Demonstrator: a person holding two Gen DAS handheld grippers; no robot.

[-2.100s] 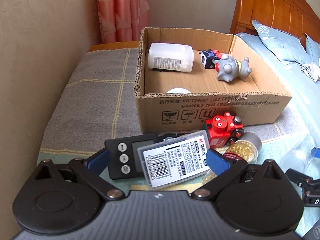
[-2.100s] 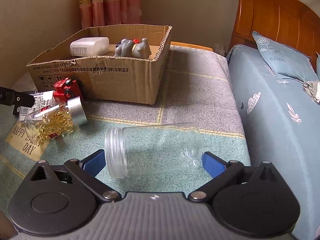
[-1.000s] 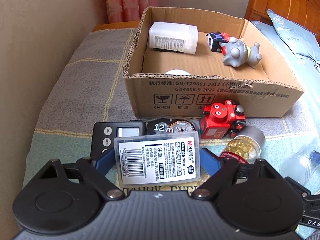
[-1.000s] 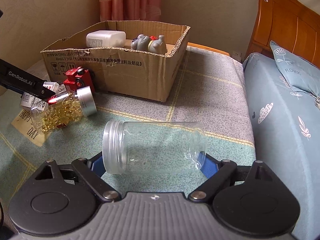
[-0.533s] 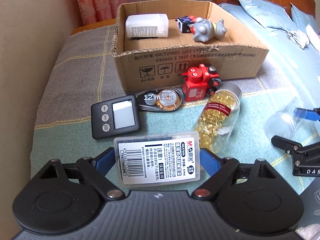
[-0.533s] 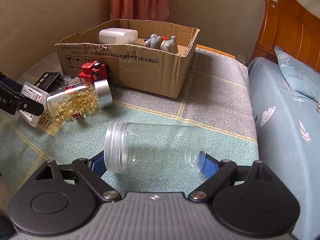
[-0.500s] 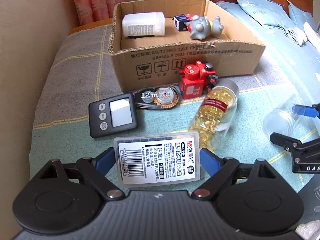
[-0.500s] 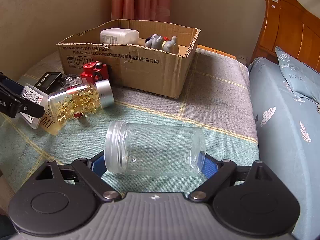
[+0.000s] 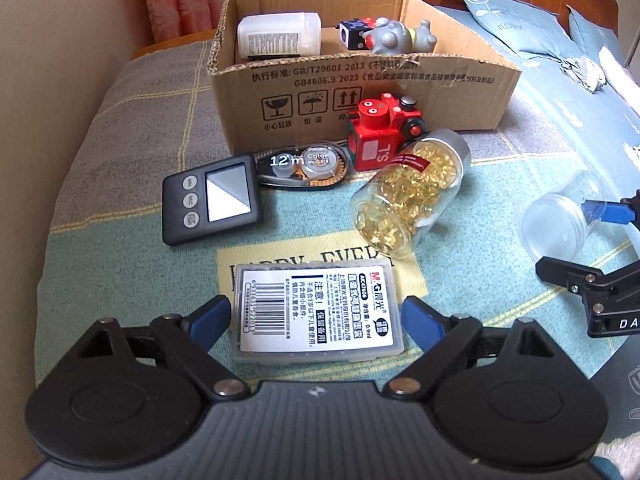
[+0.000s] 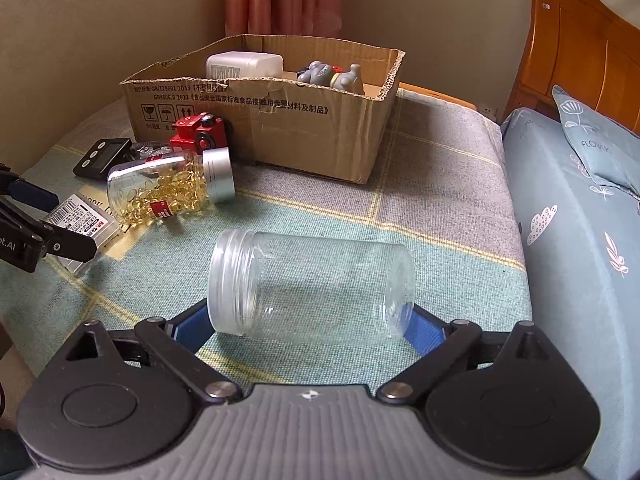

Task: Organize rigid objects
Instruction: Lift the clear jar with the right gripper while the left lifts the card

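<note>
**Two items gripped, box awaiting both**

Clear plastic case [image 9: 318, 312], labelled, lower centre of the left view: the left gripper [image 9: 316, 314] fingers are pressing its two short ends, so it is being held. Empty clear jar [image 10: 310, 286], lying sideways at centre of the right view: the right gripper [image 10: 310, 326] fingers are closing on its mouth and base. Cardboard box [image 9: 360, 92], upper centre, is already housing a white bottle [image 9: 279, 39] and a grey toy [image 9: 400, 36]. Capsule jar [image 9: 408, 190], red train [image 9: 382, 132], timer [image 9: 212, 202] and tape dispenser [image 9: 304, 166] are lying on the bed. Judged step: carrying to the box. Next move is calling for lifting each over the near wall before releasing.
</note>
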